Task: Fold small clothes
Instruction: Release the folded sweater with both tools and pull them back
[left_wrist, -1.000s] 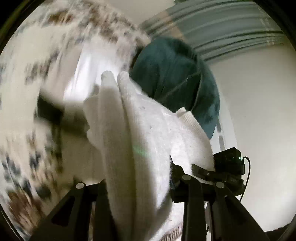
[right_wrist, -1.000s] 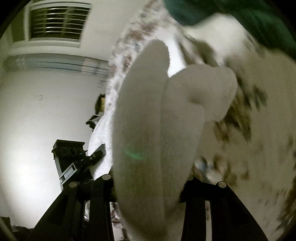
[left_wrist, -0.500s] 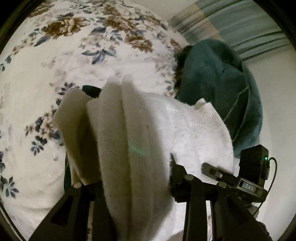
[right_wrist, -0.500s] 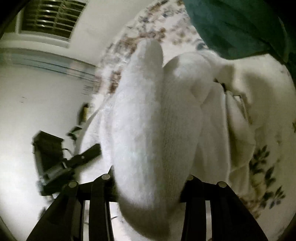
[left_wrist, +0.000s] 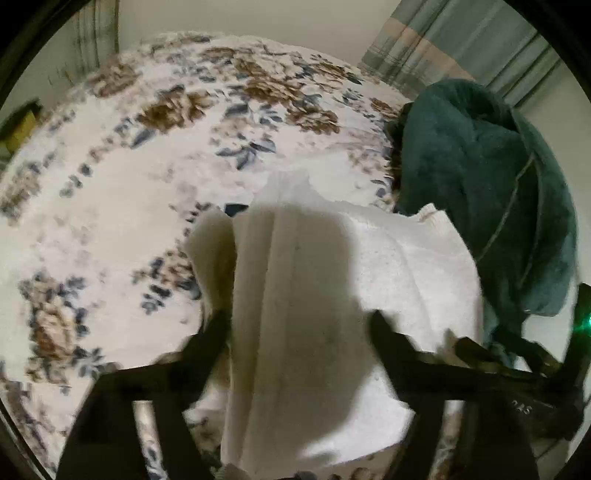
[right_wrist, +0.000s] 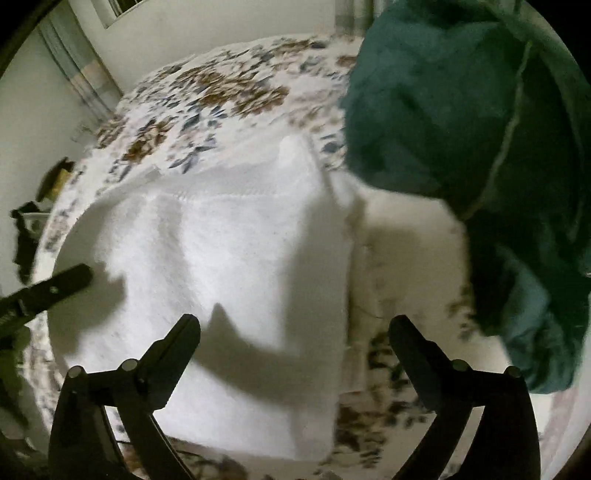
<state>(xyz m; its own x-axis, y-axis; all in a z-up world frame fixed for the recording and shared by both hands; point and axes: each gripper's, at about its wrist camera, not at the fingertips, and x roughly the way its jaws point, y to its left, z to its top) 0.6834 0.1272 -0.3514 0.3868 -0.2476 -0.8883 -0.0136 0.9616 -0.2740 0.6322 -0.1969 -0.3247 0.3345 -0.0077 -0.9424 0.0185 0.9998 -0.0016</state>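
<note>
A white knit garment (right_wrist: 229, 266) lies folded on the floral bedspread (right_wrist: 221, 92). In the left wrist view the garment (left_wrist: 325, 295) fills the lower middle, with a cream piece (left_wrist: 212, 251) at its left edge. My left gripper (left_wrist: 299, 325) is open, its fingers spread on either side of the cloth. My right gripper (right_wrist: 295, 328) is open just above the garment, holding nothing. The tip of the left gripper shows in the right wrist view (right_wrist: 55, 288) at the garment's left edge.
A dark green blanket or towel (right_wrist: 480, 129) is heaped right of the garment, also in the left wrist view (left_wrist: 487, 206). The floral bedspread (left_wrist: 129, 184) spreads to the left and far side. Curtains (left_wrist: 461, 48) and a wall lie beyond.
Both grippers were shut on the white garment and held it up. They have lowered it onto the bed and opened, and the garment now lies flat.
</note>
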